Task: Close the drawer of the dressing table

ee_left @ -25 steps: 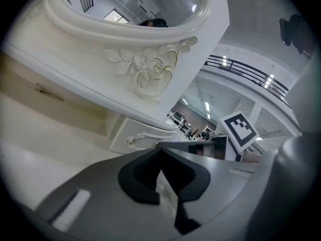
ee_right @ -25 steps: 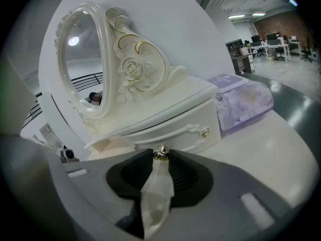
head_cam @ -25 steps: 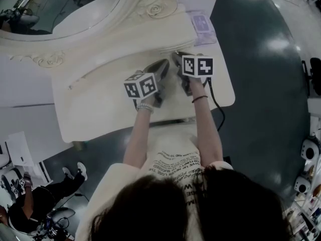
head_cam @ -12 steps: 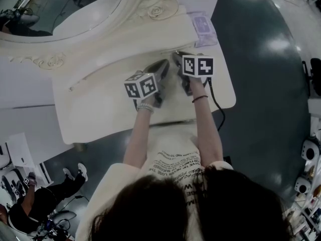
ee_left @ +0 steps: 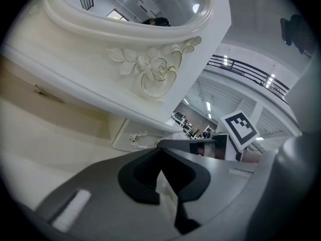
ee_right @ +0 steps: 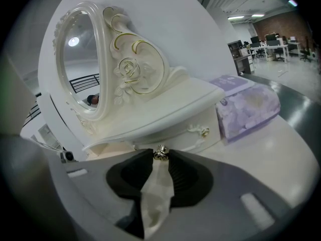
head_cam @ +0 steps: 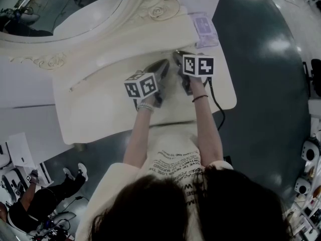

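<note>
Nothing has shifted since the earlier frame. Cream drawer (ee_right: 173,143) sits beneath the mirror shelf on the table (head_cam: 100,109); right gripper (ee_right: 160,157) clamps its gold knob (ee_right: 160,153); left gripper (ee_left: 161,159) is closed and empty.

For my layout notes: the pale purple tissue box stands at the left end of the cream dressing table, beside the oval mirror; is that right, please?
Not quite: the pale purple tissue box stands at the right end of the cream dressing table, not the left, beside the oval mirror. The head view shows it there.
</note>
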The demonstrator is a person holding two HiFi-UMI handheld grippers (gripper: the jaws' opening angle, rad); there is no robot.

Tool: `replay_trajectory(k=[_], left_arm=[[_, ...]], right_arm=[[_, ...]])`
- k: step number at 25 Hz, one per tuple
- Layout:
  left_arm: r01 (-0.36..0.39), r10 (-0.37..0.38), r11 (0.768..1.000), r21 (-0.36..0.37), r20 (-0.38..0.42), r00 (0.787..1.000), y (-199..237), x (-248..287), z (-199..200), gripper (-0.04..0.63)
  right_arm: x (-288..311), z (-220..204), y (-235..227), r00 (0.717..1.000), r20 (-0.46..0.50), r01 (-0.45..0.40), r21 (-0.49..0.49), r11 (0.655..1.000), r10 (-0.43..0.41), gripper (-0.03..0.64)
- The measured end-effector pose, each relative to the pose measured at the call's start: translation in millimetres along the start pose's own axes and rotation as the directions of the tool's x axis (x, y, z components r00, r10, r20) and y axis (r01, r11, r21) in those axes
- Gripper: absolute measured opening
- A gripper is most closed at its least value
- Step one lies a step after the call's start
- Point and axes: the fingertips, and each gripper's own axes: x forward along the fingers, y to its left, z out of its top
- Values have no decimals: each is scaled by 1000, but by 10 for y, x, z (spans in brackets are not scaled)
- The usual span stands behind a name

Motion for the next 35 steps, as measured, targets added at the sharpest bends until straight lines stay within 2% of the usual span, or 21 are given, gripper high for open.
replay_trajectory(k=[20, 25, 35], left_arm=[[-4, 4, 1000, -3, 0, 1000, 13, 53, 28, 5], [-19, 19, 1000, 20, 1, 1000, 34, 42, 37, 5], [-2, 2, 1000, 30, 14, 1000, -55, -9, 80, 5]], right_arm=[[32, 43, -12, 1000, -1, -16, -7, 1000, 16, 98], [46, 36, -17, 1000, 0, -15, -17, 1000, 15, 103], [-45, 5, -1, 999, 26, -39, 5, 999, 39, 114]])
